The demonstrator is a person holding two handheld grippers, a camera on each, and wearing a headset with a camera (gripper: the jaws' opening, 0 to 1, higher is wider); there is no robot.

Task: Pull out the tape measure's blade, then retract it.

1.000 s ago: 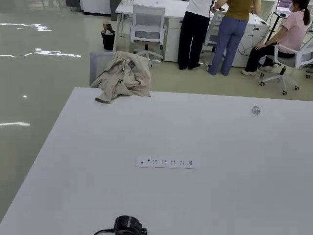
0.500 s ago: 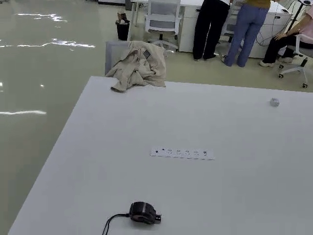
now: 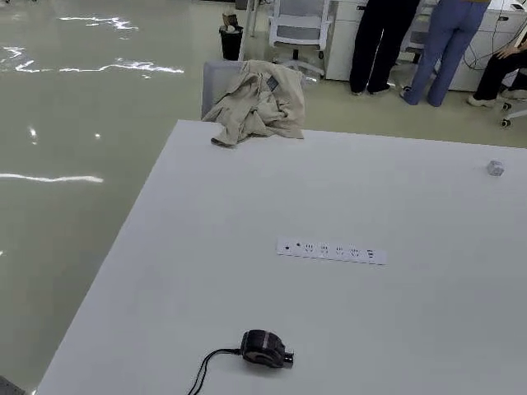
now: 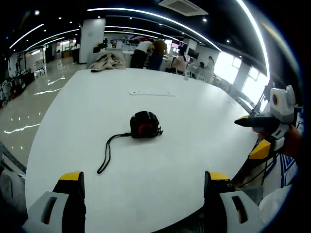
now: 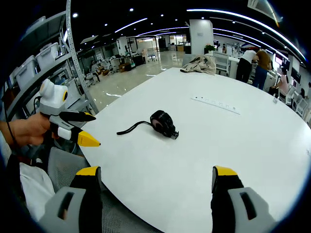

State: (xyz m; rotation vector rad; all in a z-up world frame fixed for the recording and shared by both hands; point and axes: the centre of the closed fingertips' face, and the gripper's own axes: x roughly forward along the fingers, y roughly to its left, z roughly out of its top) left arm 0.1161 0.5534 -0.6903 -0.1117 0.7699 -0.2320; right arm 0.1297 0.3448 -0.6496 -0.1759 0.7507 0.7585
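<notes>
Although the tape measure [image 3: 265, 349] lies in sight of both claws, it is well apart from each of them. On the left, the left gripper [image 4: 144, 179] has its two yellow-tipped jaws spread wide with nothing between them, low at the near edge of the white table [image 3: 189, 214]. In the right gripper view this same gripper comes in from the left, held in a hand [image 5: 26, 128] off the table's edge, and its jaws are parted there too. A thin black cord [image 3: 210, 370] lies slack on the tabletop, curling from the near edge to the tape measure's case. The tape measure is a dark case with a red face in the left gripper view. It rests on the table close to the near edge, with its blade wound inside and just the tip at the mouth of the case. Farther across the table, a white power strip [image 3: 331, 251] lies flat. Just beyond the far edge, toward the left, a beige jacket [image 3: 259, 103] is heaped over a chair back. Well to the right, a small grey object [image 3: 495, 168] sits alone near the far side of the table. The right gripper [image 5: 156, 172] is likewise wide open and empty, with its jaws at the near edge and the tape measure ahead of them on the tabletop
</notes>
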